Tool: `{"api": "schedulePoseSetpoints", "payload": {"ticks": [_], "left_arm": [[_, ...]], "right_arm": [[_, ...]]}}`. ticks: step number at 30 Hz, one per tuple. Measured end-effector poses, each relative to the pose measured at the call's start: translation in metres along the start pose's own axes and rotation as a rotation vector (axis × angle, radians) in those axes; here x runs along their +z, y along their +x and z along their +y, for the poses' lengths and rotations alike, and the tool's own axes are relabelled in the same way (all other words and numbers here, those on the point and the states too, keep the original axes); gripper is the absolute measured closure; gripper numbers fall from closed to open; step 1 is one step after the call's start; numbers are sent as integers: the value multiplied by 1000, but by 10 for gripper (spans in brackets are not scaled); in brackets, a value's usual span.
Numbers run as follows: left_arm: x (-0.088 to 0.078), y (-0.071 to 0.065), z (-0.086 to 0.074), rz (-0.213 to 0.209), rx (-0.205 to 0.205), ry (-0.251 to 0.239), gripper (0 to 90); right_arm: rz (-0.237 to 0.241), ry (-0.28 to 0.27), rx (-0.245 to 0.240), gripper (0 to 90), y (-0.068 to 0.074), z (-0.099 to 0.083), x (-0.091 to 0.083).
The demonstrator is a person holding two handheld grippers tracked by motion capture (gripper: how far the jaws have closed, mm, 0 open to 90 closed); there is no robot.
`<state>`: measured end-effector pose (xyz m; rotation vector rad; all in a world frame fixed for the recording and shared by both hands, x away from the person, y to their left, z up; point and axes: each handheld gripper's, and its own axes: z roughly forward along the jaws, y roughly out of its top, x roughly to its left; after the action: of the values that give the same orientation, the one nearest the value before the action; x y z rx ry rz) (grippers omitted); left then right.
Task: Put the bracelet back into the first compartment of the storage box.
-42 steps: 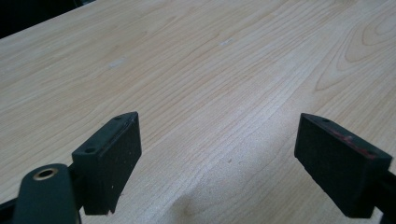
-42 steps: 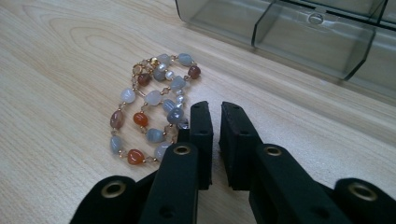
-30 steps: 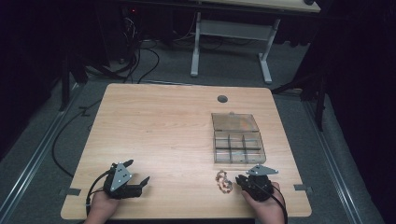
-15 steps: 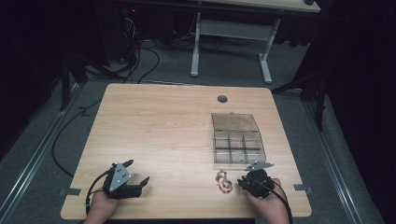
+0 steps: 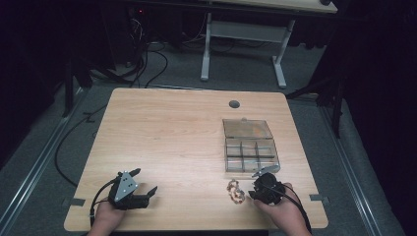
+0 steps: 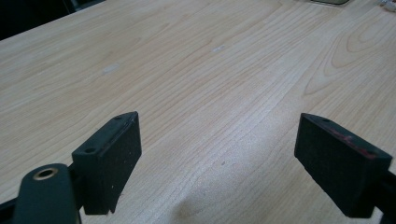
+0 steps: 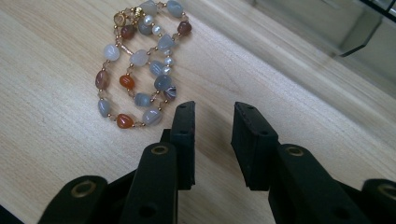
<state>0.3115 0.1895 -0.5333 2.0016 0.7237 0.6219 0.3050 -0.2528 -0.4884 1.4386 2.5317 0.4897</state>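
Bead bracelet [image 7: 140,70] lies coiled near the surface's [image 5: 172,128] front right corner, just beside the right tongs [image 7: 212,121], whose jaws have just been opening on nothing; left tongs [image 6: 219,154] gape wide, empty.

Each hand wore nothing on it and gripped a black tool, the left gripper [image 5: 147,189] with a grey three-cornered plate on top and a thin black cable behind, the right gripper [image 7: 212,140] with two thick black jaws, small screw holes and brass-ringed holes lower down.
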Motion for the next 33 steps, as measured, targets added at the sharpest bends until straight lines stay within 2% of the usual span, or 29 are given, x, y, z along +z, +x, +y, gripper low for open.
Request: {"api": "schedulePoseSetpoints", "payload": {"ticks": [7,13,25,29,30,31,32,33], "left_arm": [[-1,1,0,1,-4,-4,154],[-1,1,0,1,-10,-9,154],[-1,2,-1,-2,-13,-10,154],[-1,2,0,-2,-14,-8,154],[-1,2,0,-2,-14,-8,154],[-1,2,0,-2,-14,-8,154],[-1,2,0,-2,-14,-8,154],[-1,2,0,-2,-14,-8,154]], "right_arm": [[11,47,-13,685,4,6,1],[12,90,-48,673,9,15,0],[8,186,-92,645,10,23,0],[22,215,-96,597,12,26,0],[31,213,-100,575,13,27,0],[35,214,-109,515,16,30,0],[35,214,-109,515,16,30,0],[43,211,-114,479,18,31,0]]}}
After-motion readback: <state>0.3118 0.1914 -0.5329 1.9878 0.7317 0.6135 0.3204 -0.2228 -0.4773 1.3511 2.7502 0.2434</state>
